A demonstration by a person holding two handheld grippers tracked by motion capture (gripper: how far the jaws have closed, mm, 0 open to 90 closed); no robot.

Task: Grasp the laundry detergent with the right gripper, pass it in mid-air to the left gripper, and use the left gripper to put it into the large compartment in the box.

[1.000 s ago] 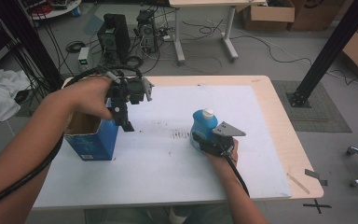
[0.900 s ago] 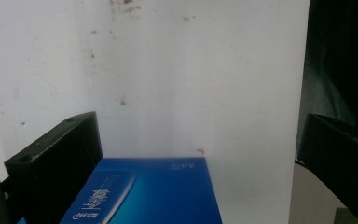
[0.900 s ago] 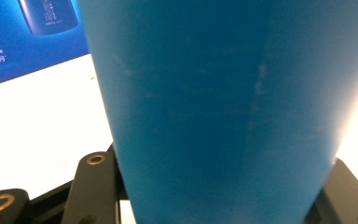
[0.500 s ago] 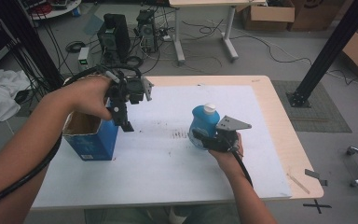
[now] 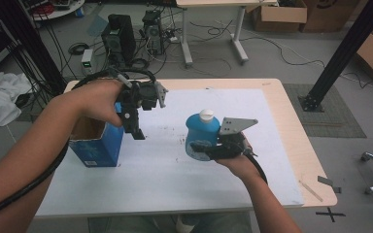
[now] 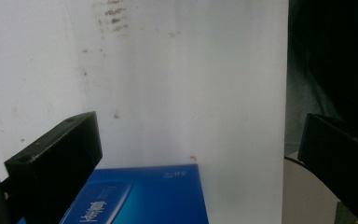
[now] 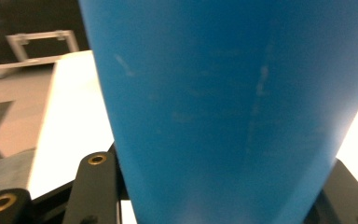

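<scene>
Currently the right tool (image 5: 205, 149) is clamped on the blue bottle (image 5: 201, 132), holding it clear above the white table (image 5: 175, 184); the left tool (image 5: 137, 131), jaws spread and empty, hangs beside the open blue box (image 5: 97, 143)

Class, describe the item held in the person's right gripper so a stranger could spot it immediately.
Start at the white sheet covering the wooden table. On its right half, the right gripper clamps a blue bottle. Unlike the open blue box on the left, it is rounded and has a white cap.
</scene>
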